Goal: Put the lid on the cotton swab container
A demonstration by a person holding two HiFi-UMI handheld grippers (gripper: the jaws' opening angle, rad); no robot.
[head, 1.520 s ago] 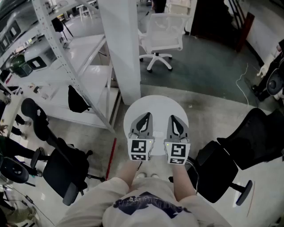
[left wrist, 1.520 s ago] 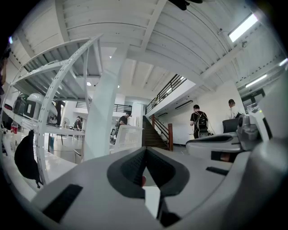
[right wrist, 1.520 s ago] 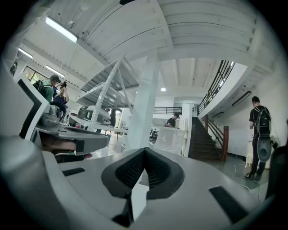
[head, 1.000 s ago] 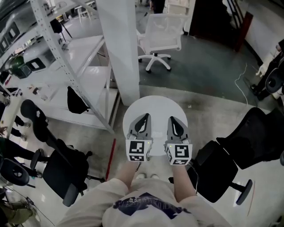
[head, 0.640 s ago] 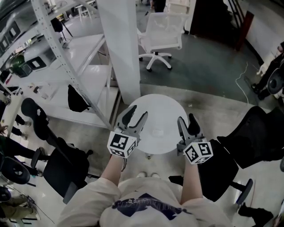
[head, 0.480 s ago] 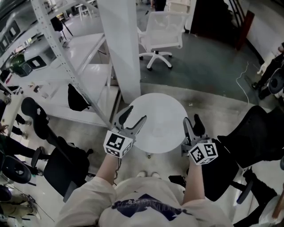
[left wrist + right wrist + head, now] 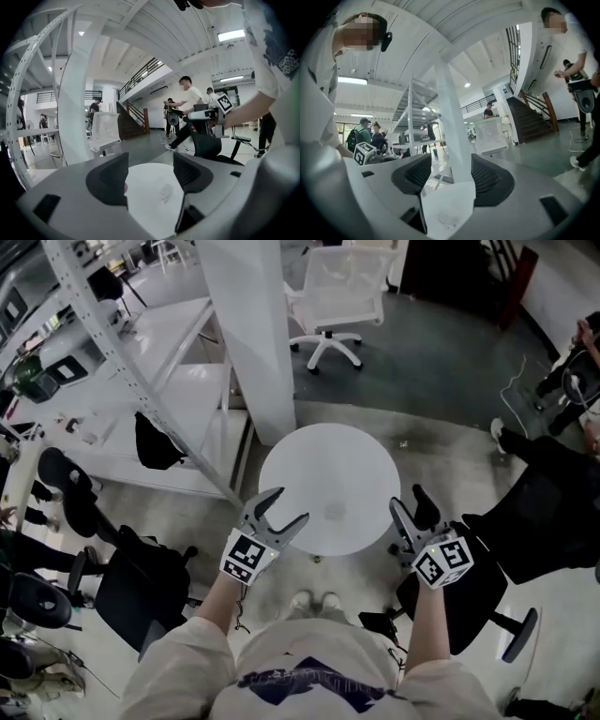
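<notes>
A small clear cotton swab container (image 7: 335,512) stands near the middle of the round white table (image 7: 319,460); it is faint, and I cannot tell its lid apart from it. It shows as a pale blur in the left gripper view (image 7: 165,193) and the right gripper view (image 7: 446,219). My left gripper (image 7: 284,506) hovers at the table's front left edge, jaws opening, nothing between them. My right gripper (image 7: 408,502) is at the front right edge, jaws also opening and empty. Both point toward the container from either side, well apart from it.
A white pillar (image 7: 253,334) and metal shelving (image 7: 141,381) stand behind the table on the left. A white mesh chair (image 7: 342,296) is at the back. Black office chairs (image 7: 131,587) (image 7: 525,521) flank the table. People (image 7: 187,108) stand further off.
Both grippers were shut, side by side over the table's front. They have swung apart to its left and right edges and opened, uncovering the small container.
</notes>
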